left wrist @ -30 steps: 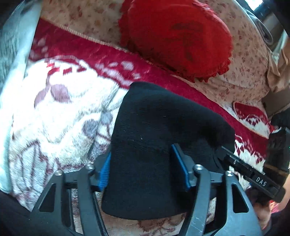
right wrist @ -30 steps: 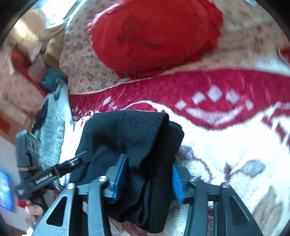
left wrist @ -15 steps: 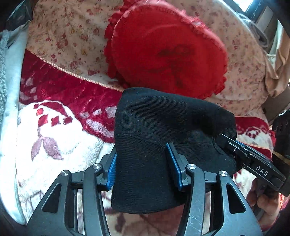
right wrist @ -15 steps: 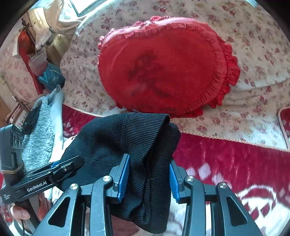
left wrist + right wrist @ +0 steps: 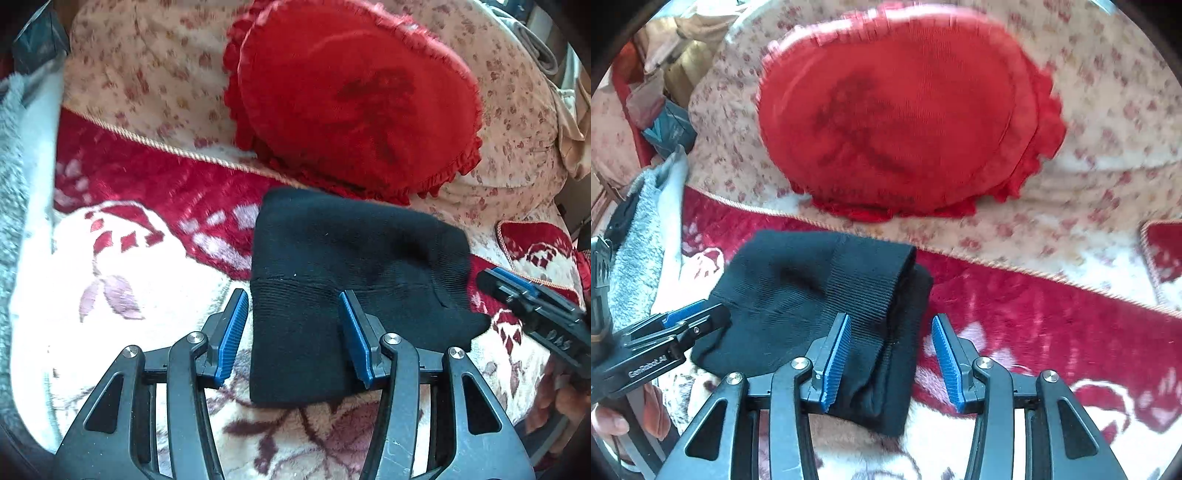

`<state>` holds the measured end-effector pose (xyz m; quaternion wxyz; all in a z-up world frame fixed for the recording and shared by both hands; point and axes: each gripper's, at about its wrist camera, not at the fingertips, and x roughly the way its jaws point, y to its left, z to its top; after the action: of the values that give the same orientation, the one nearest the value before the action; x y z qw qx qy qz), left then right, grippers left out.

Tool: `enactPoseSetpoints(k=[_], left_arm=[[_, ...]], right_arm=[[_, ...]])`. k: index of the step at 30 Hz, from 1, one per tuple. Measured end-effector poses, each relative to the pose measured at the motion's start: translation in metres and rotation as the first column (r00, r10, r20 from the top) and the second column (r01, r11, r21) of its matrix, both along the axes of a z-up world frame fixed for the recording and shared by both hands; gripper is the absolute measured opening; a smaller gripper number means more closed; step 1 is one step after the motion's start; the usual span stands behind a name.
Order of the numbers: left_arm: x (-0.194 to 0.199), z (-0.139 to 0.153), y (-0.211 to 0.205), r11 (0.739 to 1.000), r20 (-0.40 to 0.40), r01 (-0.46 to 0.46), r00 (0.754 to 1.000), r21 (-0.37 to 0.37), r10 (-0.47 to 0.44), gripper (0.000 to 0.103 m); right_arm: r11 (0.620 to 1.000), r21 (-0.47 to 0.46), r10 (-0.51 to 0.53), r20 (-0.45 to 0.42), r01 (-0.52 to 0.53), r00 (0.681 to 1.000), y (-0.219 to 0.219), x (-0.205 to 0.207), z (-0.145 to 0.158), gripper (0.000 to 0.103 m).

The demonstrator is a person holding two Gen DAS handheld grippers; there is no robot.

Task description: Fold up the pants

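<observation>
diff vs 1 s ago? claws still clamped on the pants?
Both let go: left claw and right claw have opened, and the folded pants now lie on the blanket below the red pillow. The fold is unchanged.

Red cushion (image 5: 897,118) motion-blurred; pants (image 5: 332,295) partly hidden behind left tongs (image 5: 293,332); bed (image 5: 122,280) cut off at every edge.

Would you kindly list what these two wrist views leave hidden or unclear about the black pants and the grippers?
- Left wrist view: the near edge of the pants lies behind the left gripper, whose jaws stand apart.
- Left wrist view: the right gripper is cut off by the right edge.
- Right wrist view: the red cushion is blurred; its dark pattern is unreadable.
- Neither view shows the layers inside the fold.
</observation>
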<state>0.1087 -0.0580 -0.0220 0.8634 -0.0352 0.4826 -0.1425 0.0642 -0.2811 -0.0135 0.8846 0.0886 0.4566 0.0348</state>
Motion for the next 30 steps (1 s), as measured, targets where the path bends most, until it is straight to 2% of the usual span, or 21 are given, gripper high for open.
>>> enactPoseSetpoints(k=[3,5,8,10,11,13,16,21,30], left_arm=[[-0.006,0.003,-0.007,0.999,0.01,0.015,1.0,0.03,-0.016,0.05],[-0.009,-0.001,-0.013,0.998,0.002,0.025,1.0,0.06,-0.025,0.05],[-0.015,-0.012,-0.02,0.991,-0.002,0.014,1.0,0.129,-0.014,0.051],[-0.019,-0.019,-0.023,0.987,0.008,0.013,1.0,0.159,-0.015,0.055],[-0.02,-0.02,-0.023,0.987,0.015,0.007,1.0,0.16,-0.01,0.056],[-0.022,-0.02,-0.022,0.987,0.02,-0.003,1.0,0.158,0.0,0.056],[-0.025,-0.015,-0.021,0.987,0.023,-0.011,1.0,0.159,0.007,0.056],[-0.039,-0.004,-0.02,0.983,0.069,-0.025,0.998,0.183,0.012,0.056],[-0.062,0.017,-0.008,0.982,0.126,-0.062,0.991,0.181,0.039,0.056]], right_arm=[[0.999,0.004,0.033,0.053,-0.034,0.998,0.007,-0.009,0.018,0.043],[0.997,-0.017,0.077,0.049,-0.077,0.996,0.019,-0.007,0.019,0.037],[0.993,-0.042,0.111,0.007,-0.11,0.994,0.035,-0.006,0.005,0.034],[0.993,-0.051,0.103,-0.044,-0.106,0.994,0.041,-0.014,-0.018,0.034],[0.993,-0.058,0.1,-0.051,-0.103,0.994,0.042,-0.019,-0.027,0.034],[0.993,-0.075,0.092,-0.002,-0.091,0.996,0.042,-0.027,-0.031,0.034],[0.996,-0.047,0.075,-0.017,-0.075,0.997,0.037,-0.027,-0.022,0.034],[0.998,-0.034,0.046,0.045,-0.045,0.998,0.036,-0.037,0.002,0.034],[1.0,0.006,0.002,0.072,-0.002,0.997,0.042,-0.051,0.014,0.035]])
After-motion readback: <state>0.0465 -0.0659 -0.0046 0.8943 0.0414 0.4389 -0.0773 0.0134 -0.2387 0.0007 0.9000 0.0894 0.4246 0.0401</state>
